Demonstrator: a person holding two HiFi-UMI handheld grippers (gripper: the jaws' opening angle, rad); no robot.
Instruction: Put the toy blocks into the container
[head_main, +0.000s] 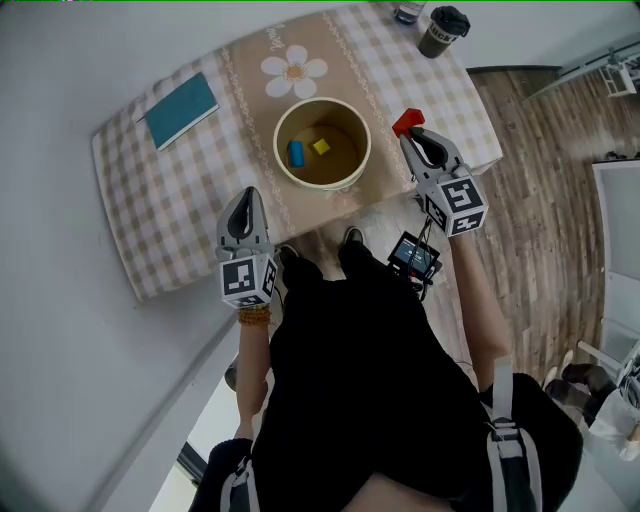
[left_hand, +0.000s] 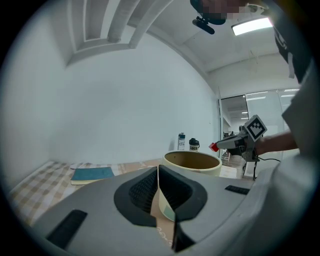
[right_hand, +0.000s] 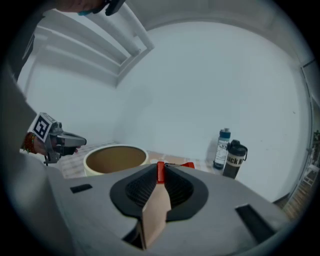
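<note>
Two blocks, a blue block and a yellow block, already lie on the floor of the container. It sits on the bench close to the near edge, approx mid-way along, i.e. within easy reach of both arms. Third one, the red block, is up off the cloth. The right hand-held gripper has its jaws clamped on it, thin edge btwn the pads w/ part of the block sticking out past the tips, so it should drop clean once the jaws part. That gripper hangs just beside the container's right rim, on the side toward the bench's right edge, tipped a little downward. Judging by this, the step in hand is the carry over the opening. It prob. needs to go a bit further left before release, else the block may clip the rim or land outside. Left hand-held gripper is at the near edge, left of the container, jaws together w/ nothing btwn them. It looks parked out of the way, since no loose block shows on the cloth for it to fetch. Teal book lies toward the far left corner, and a dark cup w/ a bottle stands at the far right corner. All are well apart from the container and not part of the job.
</note>
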